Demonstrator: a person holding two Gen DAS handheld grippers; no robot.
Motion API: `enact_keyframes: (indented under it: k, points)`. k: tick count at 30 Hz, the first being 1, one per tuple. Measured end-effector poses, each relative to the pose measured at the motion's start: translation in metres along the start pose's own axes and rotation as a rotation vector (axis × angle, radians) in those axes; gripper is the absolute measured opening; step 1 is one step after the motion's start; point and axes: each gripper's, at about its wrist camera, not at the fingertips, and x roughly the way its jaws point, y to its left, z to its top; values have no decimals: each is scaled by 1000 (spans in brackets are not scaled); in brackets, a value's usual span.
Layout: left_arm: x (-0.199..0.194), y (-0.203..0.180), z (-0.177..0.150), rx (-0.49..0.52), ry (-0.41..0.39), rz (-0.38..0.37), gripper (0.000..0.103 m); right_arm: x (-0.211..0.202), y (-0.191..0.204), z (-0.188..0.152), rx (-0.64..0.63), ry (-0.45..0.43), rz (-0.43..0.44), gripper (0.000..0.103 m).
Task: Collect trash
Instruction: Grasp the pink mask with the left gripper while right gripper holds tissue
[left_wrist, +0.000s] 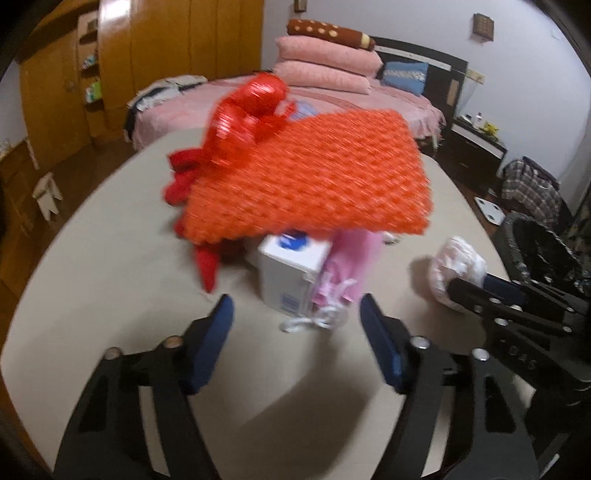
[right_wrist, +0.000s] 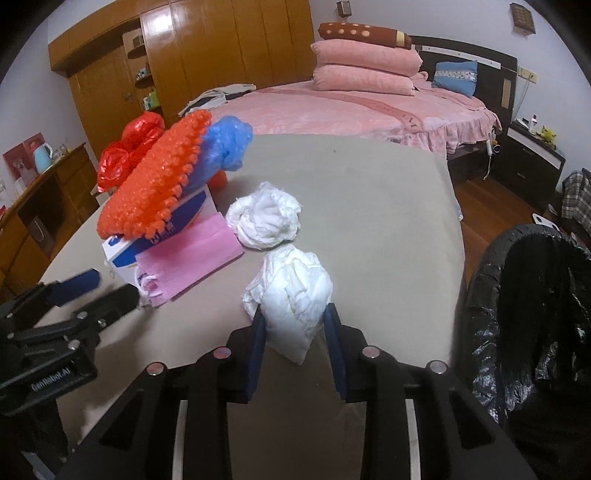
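Observation:
My right gripper (right_wrist: 295, 325) is shut on a crumpled white tissue wad (right_wrist: 291, 291) just above the beige table (right_wrist: 369, 206); the same wad shows in the left wrist view (left_wrist: 456, 271). A second white wad (right_wrist: 264, 218) lies just beyond it. My left gripper (left_wrist: 297, 321) is open and empty, facing a pile: an orange bubble-wrap sheet (left_wrist: 310, 173), red plastic (left_wrist: 255, 107), a white-and-blue box (left_wrist: 288, 273) and pink paper (left_wrist: 347, 266). A blue plastic bag (right_wrist: 227, 142) lies behind the pile. A bin with a black liner (right_wrist: 535, 310) stands at the table's right edge.
A pink bed (right_wrist: 351, 107) with stacked pillows lies beyond the table. A wooden wardrobe (right_wrist: 207, 55) lines the far wall. A dark nightstand (right_wrist: 532, 162) stands at the right. A white stool (left_wrist: 46, 194) stands on the floor at left.

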Motion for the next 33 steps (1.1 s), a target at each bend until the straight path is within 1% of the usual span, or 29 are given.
enact_keyframes:
  k: [1, 3, 6, 8, 12, 14, 17, 19, 20, 21, 22, 24, 26, 28, 29, 30, 31, 33]
  points:
    - [2, -4, -1, 3, 7, -10, 57, 0, 0, 0, -2, -1, 0, 31]
    - [5, -10, -1, 10, 12, -44, 46, -2, 0, 0, 0, -5, 4, 31]
    - [11, -19, 0, 9, 29, -74, 37, -3, -3, 0, 4, -9, 2, 31]
    - [16, -25, 1, 13, 39, -111, 20, -5, -5, -1, 6, -12, -2, 31]
    - [18, -43, -3, 51, 48, -169, 14, -10, -9, -2, 14, -19, -7, 31]
    - [19, -50, -3, 61, 53, -182, 14, -13, -13, -3, 31, -22, -9, 31]
    - [23, -57, -3, 73, 49, -173, 16, -15, -19, -2, 46, -27, -9, 31]
    - [29, -59, 2, 64, 60, -162, 32, -16, -21, -3, 49, -30, -12, 31]
    - [30, -59, 4, 56, 58, -156, 48, -16, -22, -2, 51, -30, -13, 31]
    - [30, -55, 5, 49, 48, -151, 53, -17, -23, -2, 54, -30, -14, 31]
    - [32, -55, 7, 49, 43, -149, 53, -16, -24, -3, 57, -29, -14, 31]
    - [35, -55, 13, 55, 41, -146, 57, -17, -25, -2, 64, -29, -17, 31]
    - [42, -58, 17, 66, 44, -140, 56, -18, -27, 0, 69, -30, -18, 31]
    - [47, -57, 18, 70, 58, -139, 45, -18, -28, 0, 74, -32, -22, 31]
    - [51, -56, 17, 68, 76, -146, 28, -19, -29, 2, 78, -32, -22, 31]
    - [53, -52, 15, 65, 89, -158, 21, -19, -29, 2, 79, -33, -23, 31]
    - [54, -50, 14, 59, 96, -163, 14, -20, -29, 2, 79, -35, -24, 31]
    - [49, -50, 12, 54, 77, -163, 8, -22, -30, 3, 79, -39, -23, 31]
